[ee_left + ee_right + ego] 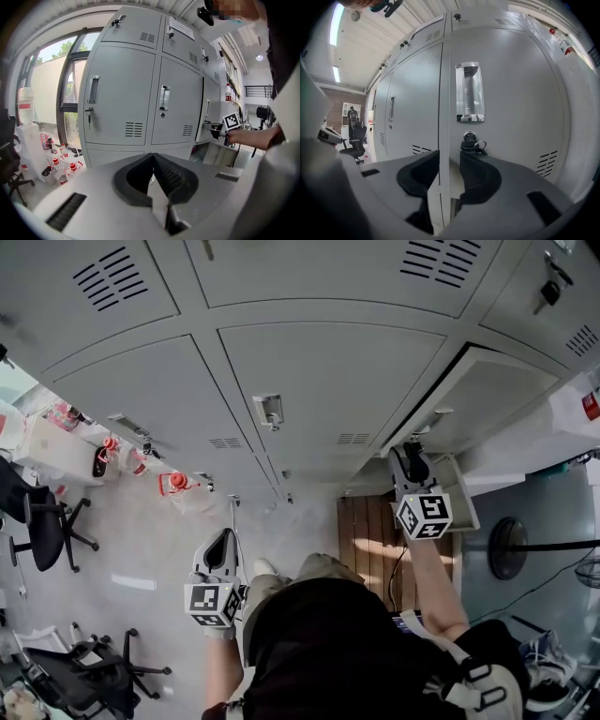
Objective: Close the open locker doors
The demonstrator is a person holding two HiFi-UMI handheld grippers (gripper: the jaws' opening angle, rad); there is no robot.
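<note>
left gripper (153,158): jaws closed on each other, nothing in them, hangs low and well clear of the locker row (309,381). doors in front of it are all flush, nothing to do on that side

open door (497,399) is at the right end of the row, swung out toward the person, dark gap showing along its free edge

right gripper (449,157): jaws apart, straddling that free edge. the edge strip sits between them with slack on the right-hand pad, so it's a loose straddle, not a clamp

step in hand, as I read it: swing this door home
- guide by the edge along the hinge arc, don't shove straight in
- stay below the handle recess (469,91) and off the key (472,144) sticking out of the lock just above the jaws
- pull the inner jaw out before the edge meets the frame or it gets pinched, then finish with a flat push on the face near the lock
- watch for bounce-back, can't tell what latch it has

orientation: door's long axis is vertical. hinges on its right, lock edge on its left and pointing out at the person, face angled off the row
</note>
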